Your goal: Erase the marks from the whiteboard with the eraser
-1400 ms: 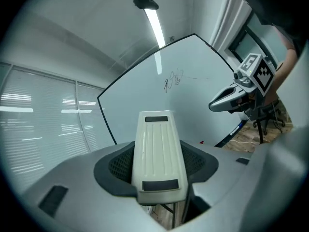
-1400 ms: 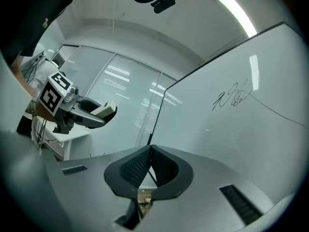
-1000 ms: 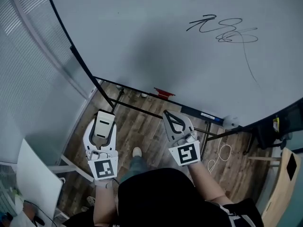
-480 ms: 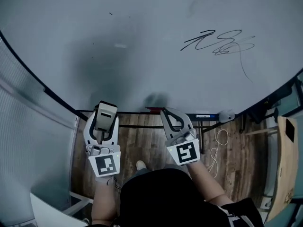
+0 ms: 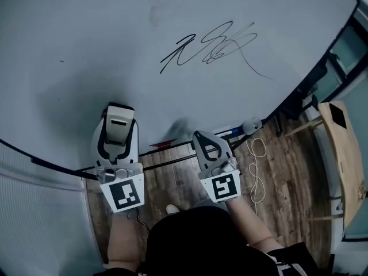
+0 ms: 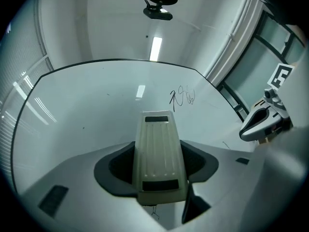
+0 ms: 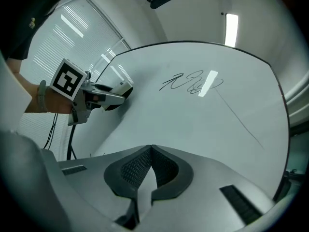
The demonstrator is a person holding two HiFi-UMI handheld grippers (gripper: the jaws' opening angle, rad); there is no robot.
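A large whiteboard (image 5: 115,50) fills the head view, with black scribbled marks (image 5: 208,46) and a thin line trailing to their right. The same marks (image 6: 182,96) show far ahead in the left gripper view and the marks (image 7: 190,83) in the right gripper view. My left gripper (image 5: 118,132) is shut on a beige eraser (image 5: 117,128); the eraser (image 6: 158,156) lies between the jaws, held below and left of the marks, short of them. My right gripper (image 5: 208,144) is shut with nothing in it, its jaw tips touching, near the board's lower edge.
The board's tray rail (image 5: 172,149) runs under both grippers, with a red object (image 5: 167,142) on it. A wooden floor (image 5: 276,171) lies below, with a white cord (image 5: 256,168) and a wooden table (image 5: 345,148) at the right. Window blinds (image 7: 72,37) stand left of the board.
The view has swung so the marks sit nearer the middle. My left gripper with the eraser has risen from the floor area onto the board's lower part. The right gripper kept its place.
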